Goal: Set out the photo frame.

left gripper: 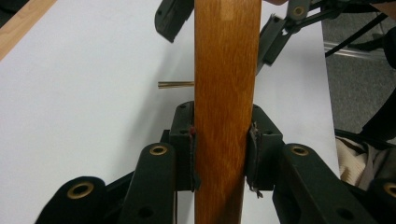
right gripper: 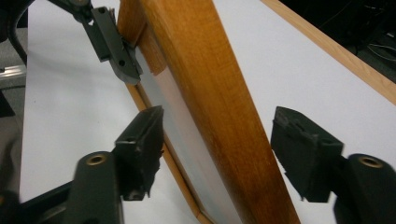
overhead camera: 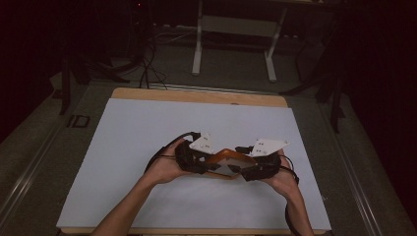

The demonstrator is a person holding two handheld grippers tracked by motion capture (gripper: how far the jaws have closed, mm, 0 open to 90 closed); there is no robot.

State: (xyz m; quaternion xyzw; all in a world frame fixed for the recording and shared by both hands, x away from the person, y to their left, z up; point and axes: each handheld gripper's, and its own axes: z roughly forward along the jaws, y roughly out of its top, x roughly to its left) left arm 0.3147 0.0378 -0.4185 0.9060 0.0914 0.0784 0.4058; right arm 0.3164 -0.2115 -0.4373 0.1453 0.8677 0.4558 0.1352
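A brown wooden frame (overhead camera: 227, 156) with a pale panel inside it hangs just above the white table top (overhead camera: 147, 132), between my two hands. My left gripper (overhead camera: 209, 166) is shut on one rail of it: in the left gripper view both pads press the sides of the wooden rail (left gripper: 226, 56) at my left gripper (left gripper: 223, 140). My right gripper (overhead camera: 243, 168) straddles the other end. In the right gripper view the frame (right gripper: 210, 93) runs between the jaws of my right gripper (right gripper: 219, 140), which stand open with a gap on each side. The pale panel (right gripper: 173, 119) faces the left jaw.
A thin brass rod (left gripper: 175, 84) sticks out beside the rail over the white surface. The table's wooden edge (overhead camera: 196, 94) runs along the far side. Beyond it, on the dark floor, stand a white desk frame (overhead camera: 236, 29) and cables (overhead camera: 147, 64).
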